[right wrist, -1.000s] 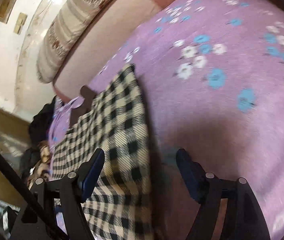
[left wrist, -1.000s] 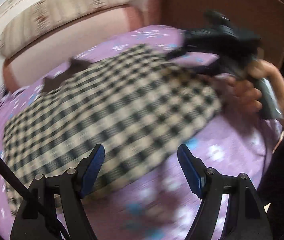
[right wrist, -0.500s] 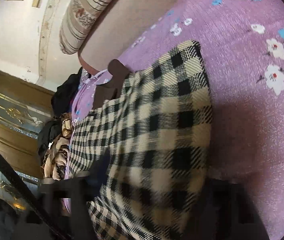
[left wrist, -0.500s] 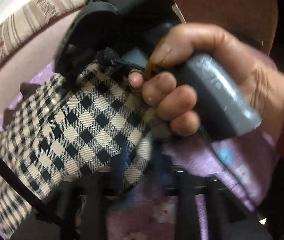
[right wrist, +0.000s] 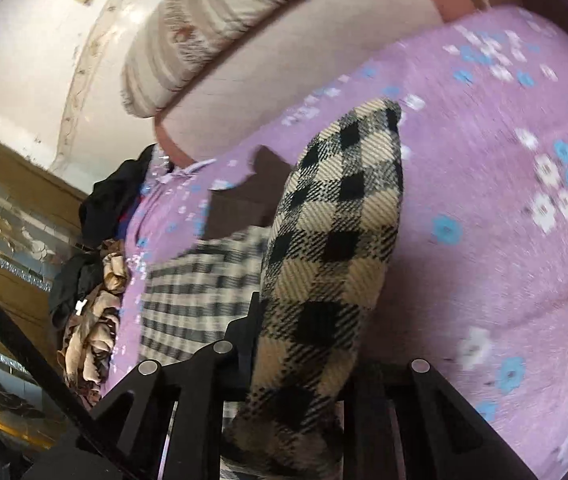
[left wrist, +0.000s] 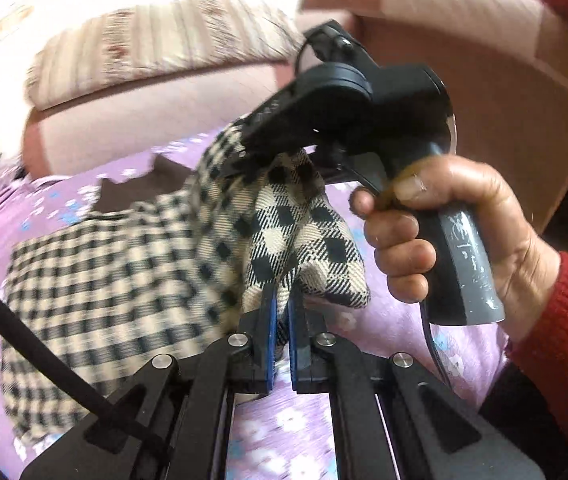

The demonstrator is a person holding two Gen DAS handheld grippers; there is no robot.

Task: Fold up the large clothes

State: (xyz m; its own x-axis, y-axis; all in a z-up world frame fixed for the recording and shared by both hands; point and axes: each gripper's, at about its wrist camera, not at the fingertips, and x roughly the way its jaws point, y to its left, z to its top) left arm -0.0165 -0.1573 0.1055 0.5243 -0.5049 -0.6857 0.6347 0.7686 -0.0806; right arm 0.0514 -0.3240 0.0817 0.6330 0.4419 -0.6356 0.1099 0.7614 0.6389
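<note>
A black-and-cream checked garment (left wrist: 124, 272) lies on a purple flowered bedsheet (left wrist: 395, 320). My left gripper (left wrist: 280, 316) is shut on its near right corner, cloth pinched between the blue pads. My right gripper (left wrist: 268, 148), held in a hand with a red sleeve, shows in the left wrist view and is shut on the cloth's far right corner, lifting it. In the right wrist view a raised fold of the checked garment (right wrist: 331, 264) fills the middle and hides my right fingertips.
A pink headboard (left wrist: 144, 116) with a striped bolster (left wrist: 156, 44) on top runs along the back. A dark brown piece (right wrist: 244, 196) lies beyond the garment. A pile of dark and tan clothes (right wrist: 92, 288) sits at the bed's left edge.
Both grippers were open above the flat garment a second ago. They have closed on its right-side corners and the cloth there has risen off the sheet.
</note>
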